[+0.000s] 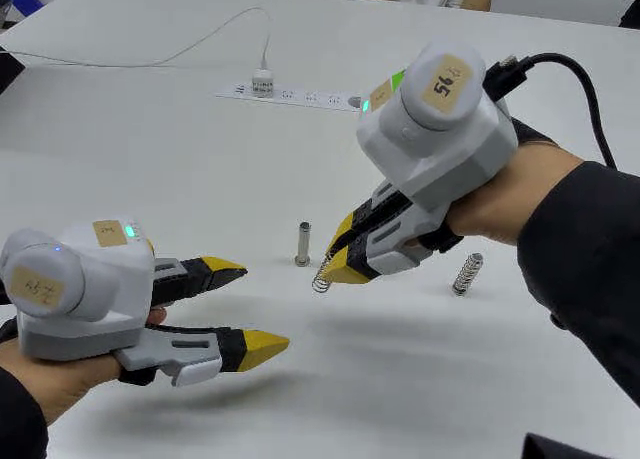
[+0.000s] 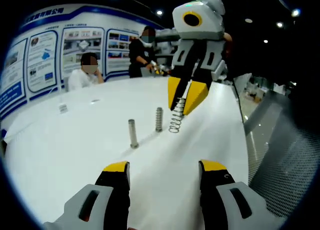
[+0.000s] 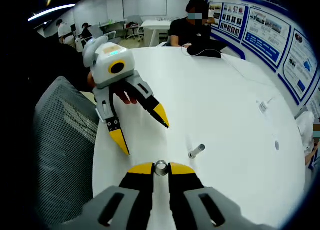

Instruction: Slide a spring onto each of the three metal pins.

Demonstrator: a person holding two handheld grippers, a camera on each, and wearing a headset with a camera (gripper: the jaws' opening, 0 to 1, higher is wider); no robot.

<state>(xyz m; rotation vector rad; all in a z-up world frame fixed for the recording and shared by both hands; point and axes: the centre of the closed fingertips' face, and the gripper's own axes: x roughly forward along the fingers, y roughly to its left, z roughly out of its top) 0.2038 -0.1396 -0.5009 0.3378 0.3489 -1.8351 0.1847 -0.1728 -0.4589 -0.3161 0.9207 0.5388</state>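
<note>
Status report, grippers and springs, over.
Right gripper shut on a spring, beside the bare pin. Left gripper open, empty. Second pin already wears its spring. Nothing between spring and bare pin.

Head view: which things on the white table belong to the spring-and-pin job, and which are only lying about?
For the job: upright grey metal pin; silver coil spring clamped in the right gripper; second silver coil spring, upright nearby.
Lying about: flat white power strip; white plug with thin white cable.
</note>
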